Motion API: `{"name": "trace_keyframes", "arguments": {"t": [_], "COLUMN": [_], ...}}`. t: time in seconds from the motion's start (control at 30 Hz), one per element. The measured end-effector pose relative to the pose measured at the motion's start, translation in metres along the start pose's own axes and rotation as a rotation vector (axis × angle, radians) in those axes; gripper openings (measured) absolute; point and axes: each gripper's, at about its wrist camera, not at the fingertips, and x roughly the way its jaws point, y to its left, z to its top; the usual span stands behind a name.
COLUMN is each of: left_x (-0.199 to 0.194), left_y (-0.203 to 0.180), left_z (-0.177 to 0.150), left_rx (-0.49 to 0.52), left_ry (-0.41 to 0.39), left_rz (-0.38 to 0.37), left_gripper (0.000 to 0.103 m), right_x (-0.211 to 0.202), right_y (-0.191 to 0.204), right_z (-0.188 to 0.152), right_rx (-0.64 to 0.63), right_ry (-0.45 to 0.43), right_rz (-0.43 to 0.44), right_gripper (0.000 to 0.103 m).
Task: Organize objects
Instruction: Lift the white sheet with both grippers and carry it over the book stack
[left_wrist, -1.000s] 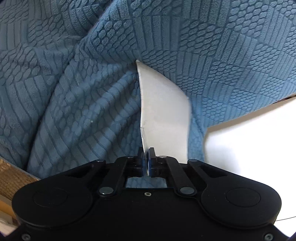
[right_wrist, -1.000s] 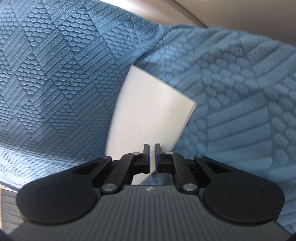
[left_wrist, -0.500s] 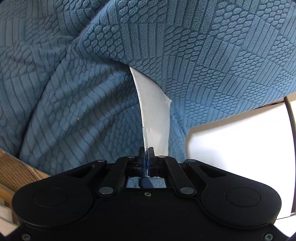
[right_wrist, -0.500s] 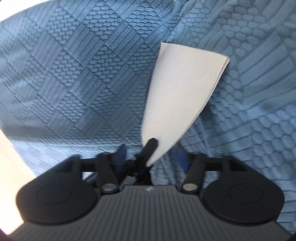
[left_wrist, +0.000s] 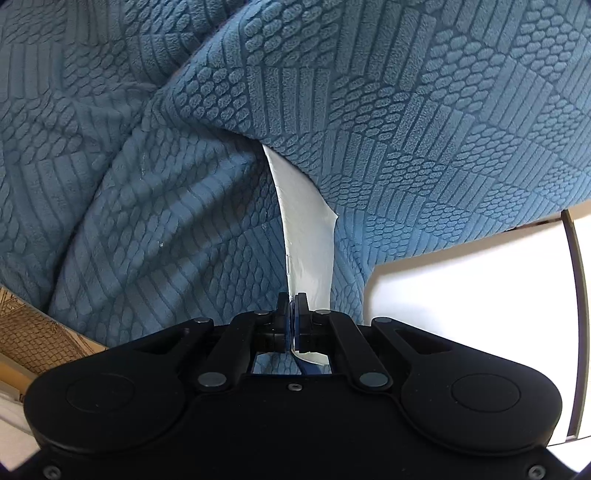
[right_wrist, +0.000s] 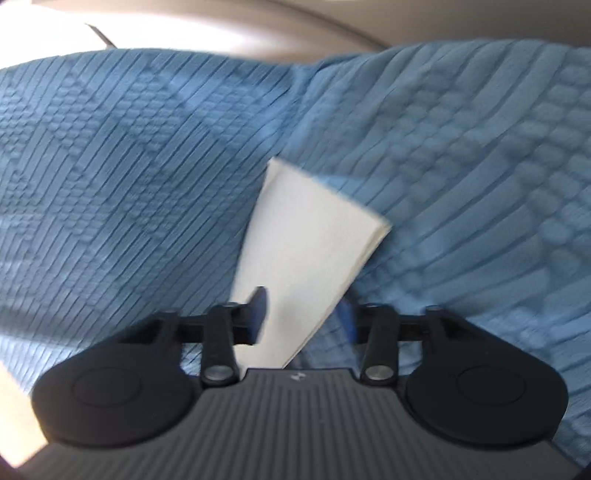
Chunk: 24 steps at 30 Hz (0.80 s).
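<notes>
Between closing right gripper fingers: white label, untouched; left gripper pinches it.

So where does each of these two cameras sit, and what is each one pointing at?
Left wrist: sits on the left gripper, looking forward along its shut fingers, which pinch a white label sewn on a blue textured blanket; only the gripper's black body shows.
Right wrist: sits on the right gripper, facing a white tag on the blanket; its jaws are closing, the tag between them, not yet pinched. The picture is blurred.
Shared: the blue blanket, and a white tag in each; whether it is the same tag I cannot tell.
</notes>
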Motion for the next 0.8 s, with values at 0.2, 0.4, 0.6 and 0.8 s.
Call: {"name": "trace_keyframes", "arguments": {"t": [0.2, 0.4, 0.6, 0.8], "left_x": [-0.011, -0.030, -0.050, -0.073], "left_y": [-0.002, -0.013, -0.010, -0.014], "left_z": [-0.004, -0.007, -0.010, -0.022], "left_rx": [0.014, 0.057, 0.017, 0.013], "left_ry": [-0.001, 0.013, 0.050, 0.076], "left_rz": [0.002, 0.026, -0.013, -0.033], "left_gripper": [0.001, 0.002, 0.002, 0.002], "right_x": [-0.013, -0.030, -0.051, -0.085], "right_y": [0.014, 0.036, 0.048, 0.056], "right_z": [-0.001, -0.004, -0.018, -0.043], "right_rx": [-0.064, -0.144, -0.230, -0.247], "right_ry": [-0.040, -0.041, -0.045, -0.073], "right_rz": [0.028, 0.067, 0.038, 0.037], "right_gripper": [0.008, 0.007, 0.007, 0.007]}}
